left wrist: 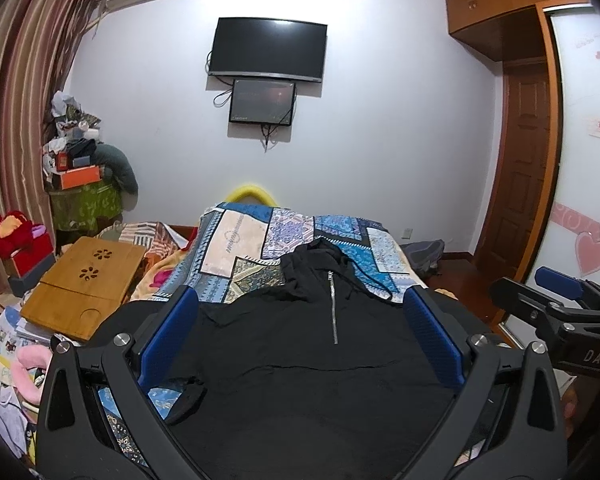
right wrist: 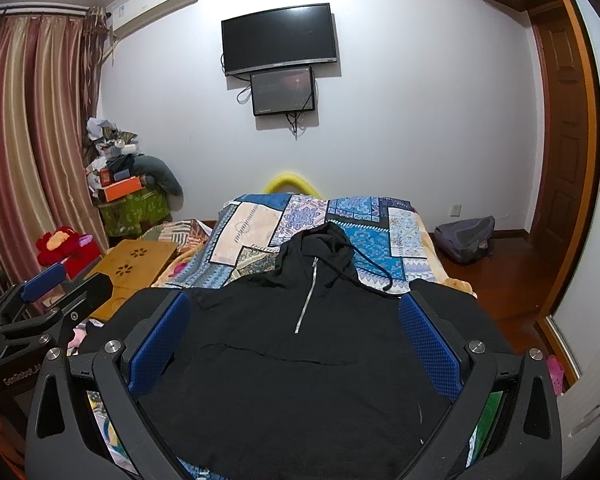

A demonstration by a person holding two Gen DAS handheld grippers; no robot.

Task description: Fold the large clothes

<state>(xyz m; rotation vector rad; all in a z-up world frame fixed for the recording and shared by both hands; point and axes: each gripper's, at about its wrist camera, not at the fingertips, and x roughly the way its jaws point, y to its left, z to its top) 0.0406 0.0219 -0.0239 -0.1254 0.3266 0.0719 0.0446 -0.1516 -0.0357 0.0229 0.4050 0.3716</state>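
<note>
On the bed, over a patchwork quilt, a black hoodie lies flat, front up, hood toward the far wall. Left gripper hovers above it, fingers spread, holding nothing. Right gripper likewise spread and empty.

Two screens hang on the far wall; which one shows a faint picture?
The smaller lower screen, hung just under the big television. It shows faint reddish light and pale text; the television above it is plain black.
</note>
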